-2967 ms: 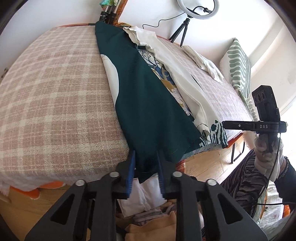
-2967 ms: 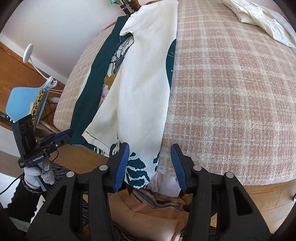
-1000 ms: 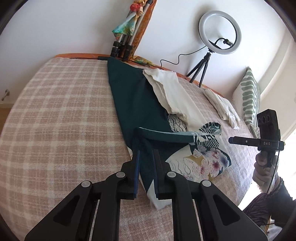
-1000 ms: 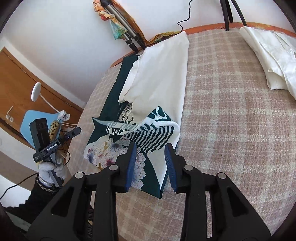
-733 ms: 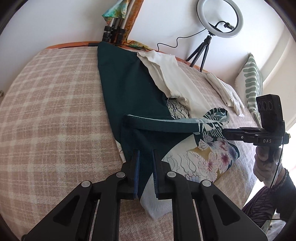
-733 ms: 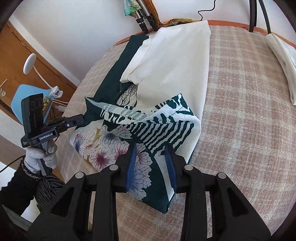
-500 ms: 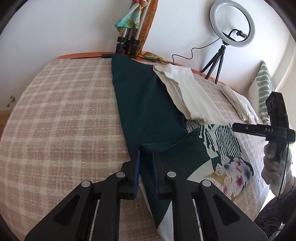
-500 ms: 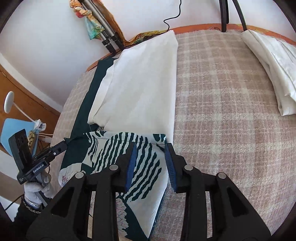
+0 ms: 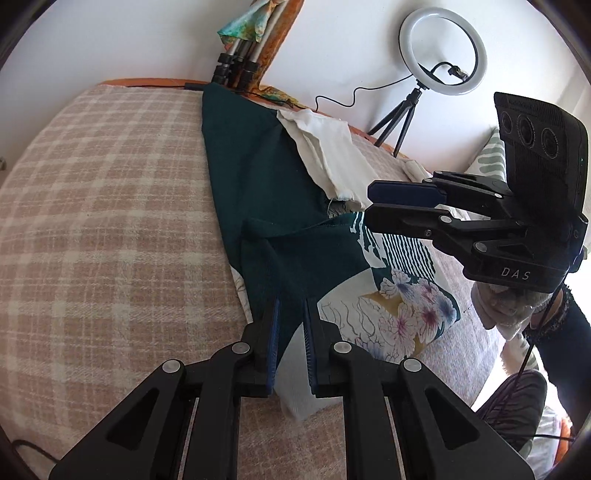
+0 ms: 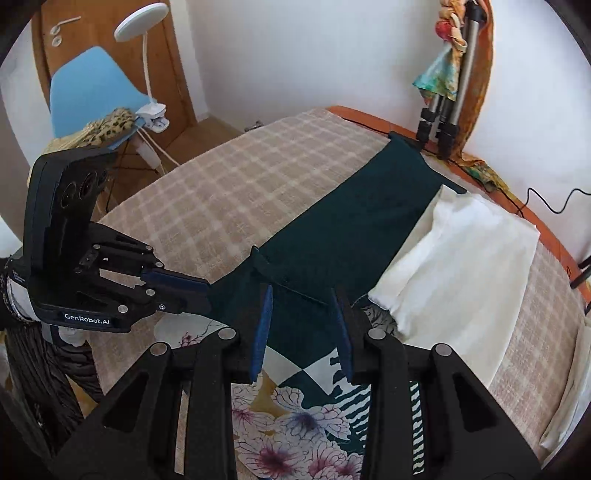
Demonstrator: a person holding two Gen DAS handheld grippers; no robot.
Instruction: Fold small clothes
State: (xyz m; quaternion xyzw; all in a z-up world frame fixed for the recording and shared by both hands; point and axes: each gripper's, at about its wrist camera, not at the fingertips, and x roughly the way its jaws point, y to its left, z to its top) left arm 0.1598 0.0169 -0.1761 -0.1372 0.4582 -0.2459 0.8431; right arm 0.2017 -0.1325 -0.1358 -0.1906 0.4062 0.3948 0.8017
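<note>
Left wrist view: the right gripper [image 9: 402, 205] shows side-on at right, w/ "DAS" printed in white on its black body; no other writing legible. The left gripper [image 9: 290, 306] has its jaws narrow, pinching a raised fold of the garment [image 9: 258, 173]. The garment is dark green fabric lying lengthwise on the bed [image 9: 103, 221], which has a pink-and-cream plaid cover. Its near end is folded back over itself, showing a print: white & pink flowers, mustard patches, green-and-white stripes. A cream cloth [image 9: 328, 158] lies on the garment's far right part. Behind the bed, by the white wall: a ring light [image 9: 441, 57] on a small tripod, and tripod legs [image 9: 236, 62] wrapped in a colourful scarf. Whether the right gripper's jaws hold anything can't be told from this side angle.

Right wrist view: the left gripper [image 10: 203, 291] at left reads "GenRobot.AI" in white; its jaws are closed on the folded edge of the green fabric. The right gripper [image 10: 303, 321] has its jaws apart, moderately wide, straddling the dark green fold w/o pinching it. The garment [image 10: 369, 221] runs from the near edge to the far edge of the bed [image 10: 240, 192]; flower & stripe print shows at the bottom. Cream cloth [image 10: 465, 254] sits at right. Blue chair [image 10: 88, 96] and white clip lamp [image 10: 142, 18] stand in the far left corner.
</note>
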